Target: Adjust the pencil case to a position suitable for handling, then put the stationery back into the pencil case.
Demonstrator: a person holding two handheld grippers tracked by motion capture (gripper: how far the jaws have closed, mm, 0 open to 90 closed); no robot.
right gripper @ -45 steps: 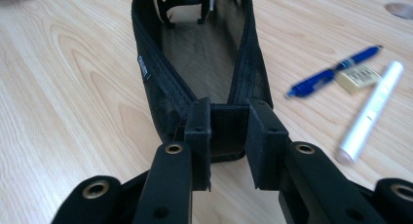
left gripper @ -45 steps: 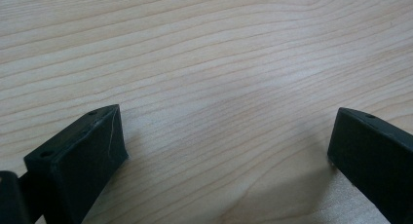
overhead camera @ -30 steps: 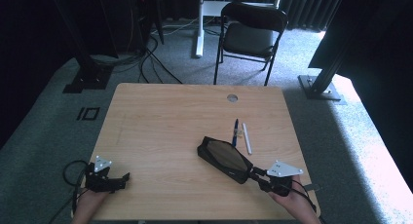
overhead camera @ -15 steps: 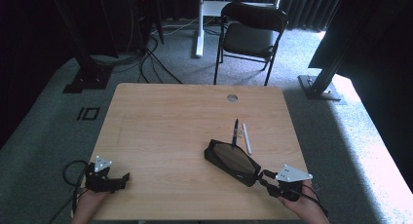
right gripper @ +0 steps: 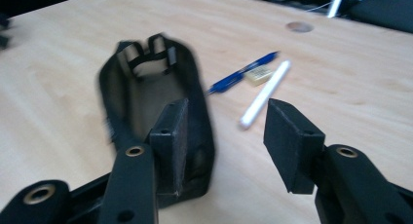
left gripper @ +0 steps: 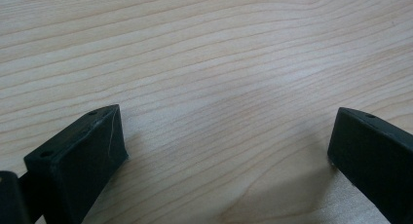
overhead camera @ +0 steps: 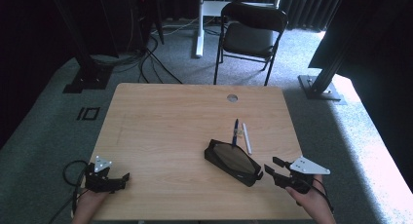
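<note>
- We see the right gripper [overhead camera: 273, 168] near the table's [overhead camera: 160, 131] front right corner, held in a hand [overhead camera: 311, 199] that comes in from the bottom edge of the high view.
- Its 2 jaws stand partly apart and have just been opening; in the right gripper view [right gripper: 221, 136] nothing sits between them, only bare wood.
- The black pouch [overhead camera: 234, 160] lies on the table just beside that gripper's tips, its near end almost at them; we cannot tell from the high view whether they touch it.
- In the right gripper view the pouch [right gripper: 146, 97] lies open, its mouth facing up and its dark lining showing, and its near end sits behind the left-hand jaw.
- Just beyond the pouch lie 3 small things close together: a blue pen [overhead camera: 235, 131], a white pen [overhead camera: 247, 138] and a small pale eraser [right gripper: 258, 74] that rests against the blue pen.
- Our left gripper [overhead camera: 122, 177] rests near the front left corner of the table, well apart from the pouch.
- In the left gripper view its 2 jaws are spread wide over bare wood grain, with nothing between them.
- A round hole [overhead camera: 232, 98] marks the far side of the tabletop, and a black folding chair [overhead camera: 251, 36] stands on the carpet beyond it.
</note>
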